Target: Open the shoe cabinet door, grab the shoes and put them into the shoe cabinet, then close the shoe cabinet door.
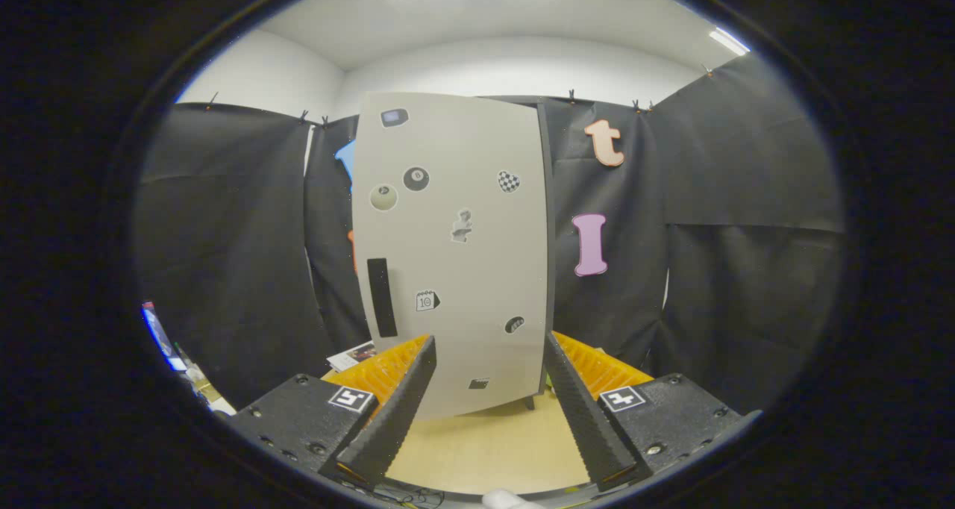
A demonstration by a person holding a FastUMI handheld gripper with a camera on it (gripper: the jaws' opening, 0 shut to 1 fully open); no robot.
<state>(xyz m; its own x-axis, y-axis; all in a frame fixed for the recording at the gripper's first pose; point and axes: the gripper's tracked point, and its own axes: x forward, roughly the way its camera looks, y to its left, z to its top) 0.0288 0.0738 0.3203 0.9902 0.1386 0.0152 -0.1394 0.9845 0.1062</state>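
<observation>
The shoe cabinet stands upright beyond my fingers, a tall grey unit with a closed door covered in small stickers. A black vertical handle sits low on the door's left side. My gripper is open, its two black ridged fingers spread wide with nothing between them, and the cabinet's lower part shows through the gap. The left finger reaches toward the area just below the handle. A small white object peeks in below the fingers; I cannot tell what it is.
A light wooden floor runs from the fingers to the cabinet's foot. Some papers and clutter lie low at the left by the black cloth wall. The cloth also closes off the right side.
</observation>
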